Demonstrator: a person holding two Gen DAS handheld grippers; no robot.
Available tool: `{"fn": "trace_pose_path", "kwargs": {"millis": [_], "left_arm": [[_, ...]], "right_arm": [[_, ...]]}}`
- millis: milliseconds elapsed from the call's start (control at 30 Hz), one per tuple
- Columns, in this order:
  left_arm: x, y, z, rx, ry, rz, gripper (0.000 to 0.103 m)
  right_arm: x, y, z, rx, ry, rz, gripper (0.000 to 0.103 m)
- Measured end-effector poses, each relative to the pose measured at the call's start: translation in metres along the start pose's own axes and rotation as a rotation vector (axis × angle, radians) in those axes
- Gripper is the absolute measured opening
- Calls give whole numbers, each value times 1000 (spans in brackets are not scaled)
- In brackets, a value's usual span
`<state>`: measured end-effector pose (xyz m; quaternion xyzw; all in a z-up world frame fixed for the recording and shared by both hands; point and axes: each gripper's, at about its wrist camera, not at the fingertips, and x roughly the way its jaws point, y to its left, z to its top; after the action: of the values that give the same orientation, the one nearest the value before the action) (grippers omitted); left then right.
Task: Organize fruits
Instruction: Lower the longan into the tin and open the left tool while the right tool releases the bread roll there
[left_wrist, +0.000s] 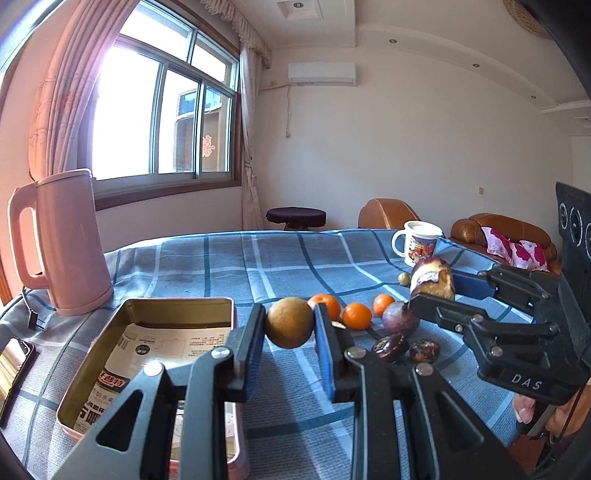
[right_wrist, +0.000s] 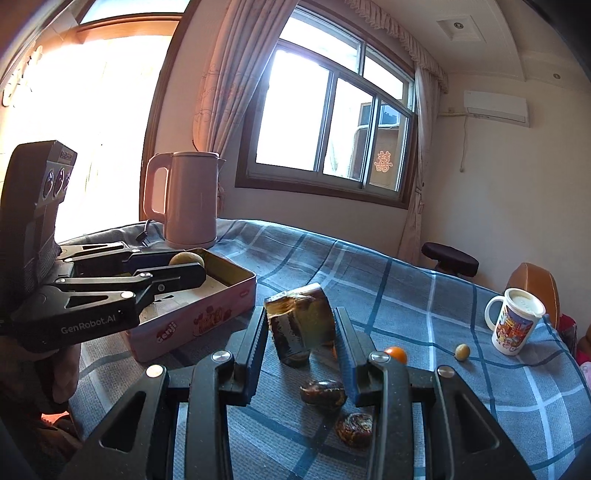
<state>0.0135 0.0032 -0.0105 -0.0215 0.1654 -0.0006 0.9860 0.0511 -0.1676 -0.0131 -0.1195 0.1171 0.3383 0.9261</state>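
Two grippers marked "DAS" (left_wrist: 432, 291) & "GenRobot.AI" (right_wrist: 186, 273); tin (right_wrist: 192, 325) reads "denji".

Tin (left_wrist: 92, 373): shiny gold metal, printed paper inside. Tablecloth (left_wrist: 258, 266): matt woven checked cloth. Kettle (left_wrist: 62, 243): smooth pink plastic. Mug (right_wrist: 513, 325): glossy.

We count three oranges (left_wrist: 357, 315), two dates (left_wrist: 390, 348), one purple fruit (left_wrist: 400, 318), one brown fruit (left_wrist: 289, 322), one tin (left_wrist: 177, 303), one kettle (left_wrist: 70, 243), and one mug (left_wrist: 419, 243).
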Motion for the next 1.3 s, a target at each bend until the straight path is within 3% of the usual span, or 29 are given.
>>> {"fn": "trace_pose_path", "kwargs": {"millis": [600, 1300], "left_arm": [[4, 72, 2, -78, 51, 126, 28], [24, 126, -6, -121, 159, 216, 28]], "right_arm": [[55, 55, 49, -106, 43, 121, 38], [123, 103, 48, -117, 158, 211, 38]]}}
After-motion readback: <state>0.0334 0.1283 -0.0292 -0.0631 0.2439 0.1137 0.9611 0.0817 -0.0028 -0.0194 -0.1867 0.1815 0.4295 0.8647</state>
